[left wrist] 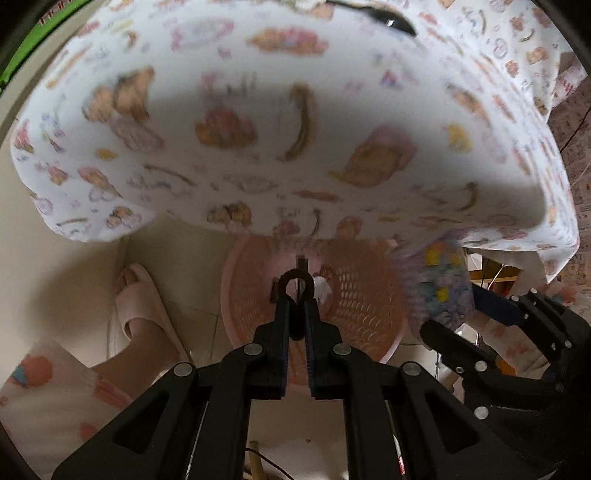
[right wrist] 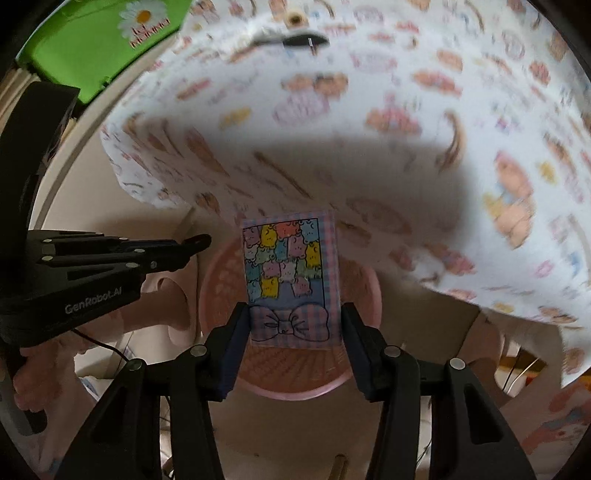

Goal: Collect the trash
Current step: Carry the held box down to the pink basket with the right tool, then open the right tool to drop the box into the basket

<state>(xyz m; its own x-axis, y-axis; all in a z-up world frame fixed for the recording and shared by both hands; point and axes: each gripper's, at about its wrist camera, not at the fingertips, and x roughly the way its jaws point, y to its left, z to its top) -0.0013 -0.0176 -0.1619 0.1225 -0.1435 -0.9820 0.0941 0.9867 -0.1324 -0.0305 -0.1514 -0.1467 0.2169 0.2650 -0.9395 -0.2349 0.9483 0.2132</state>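
Observation:
A pink perforated basket (left wrist: 369,306) (right wrist: 295,373) stands on the floor below the table's edge. Both grippers point down over it. My left gripper (left wrist: 295,299) is shut, with a small dark ring (left wrist: 286,282) pinched at its fingertips. Inside the basket, just right of those tips, lies a white crumpled scrap (left wrist: 323,291). My right gripper (right wrist: 294,314) is shut on a flat packet (right wrist: 288,266) printed with coloured bears and a bow, held upright above the basket. In the left wrist view the same packet (left wrist: 439,284) shows blurred at the right gripper (left wrist: 458,314).
A table under a white cartoon-print cloth (right wrist: 369,147) overhangs the basket. A black spoon (left wrist: 384,16) (right wrist: 303,40) lies on the cloth. A person's foot in a pink slipper (left wrist: 140,302) stands left of the basket. A green item (right wrist: 92,48) sits at the far left.

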